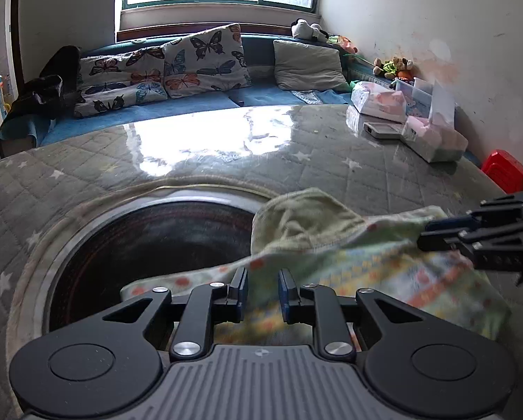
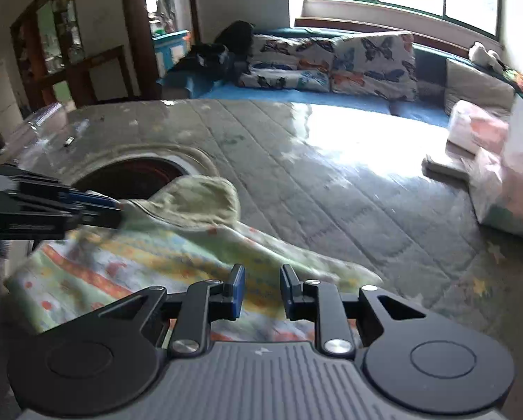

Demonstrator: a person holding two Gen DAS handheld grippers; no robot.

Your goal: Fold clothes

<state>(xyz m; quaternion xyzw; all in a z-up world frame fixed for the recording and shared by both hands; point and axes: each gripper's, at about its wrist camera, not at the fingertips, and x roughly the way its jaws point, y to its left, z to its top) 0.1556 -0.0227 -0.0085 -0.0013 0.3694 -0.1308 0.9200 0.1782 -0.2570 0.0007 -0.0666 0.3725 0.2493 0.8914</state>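
Note:
A small pale-green garment [image 1: 331,245] with an orange, yellow and blue print lies partly lifted on the quilted grey table cover [image 1: 331,161]. Its plain inner side is turned up near the top. In the left wrist view my left gripper [image 1: 263,288] is shut on the near edge, with blurred cloth between its blue pads. My right gripper [image 1: 424,234] comes in from the right, pinching the same edge further along. In the right wrist view the garment [image 2: 156,255] runs between the pads of my right gripper [image 2: 263,290], and my left gripper [image 2: 121,210] nips it at the left.
A round dark opening [image 1: 149,252] is sunk into the table just left of the garment. Packs and boxes [image 1: 383,101] stand at the table's far right, with a red stool [image 1: 506,171] beyond the edge. A sofa with butterfly cushions [image 1: 198,59] lies behind.

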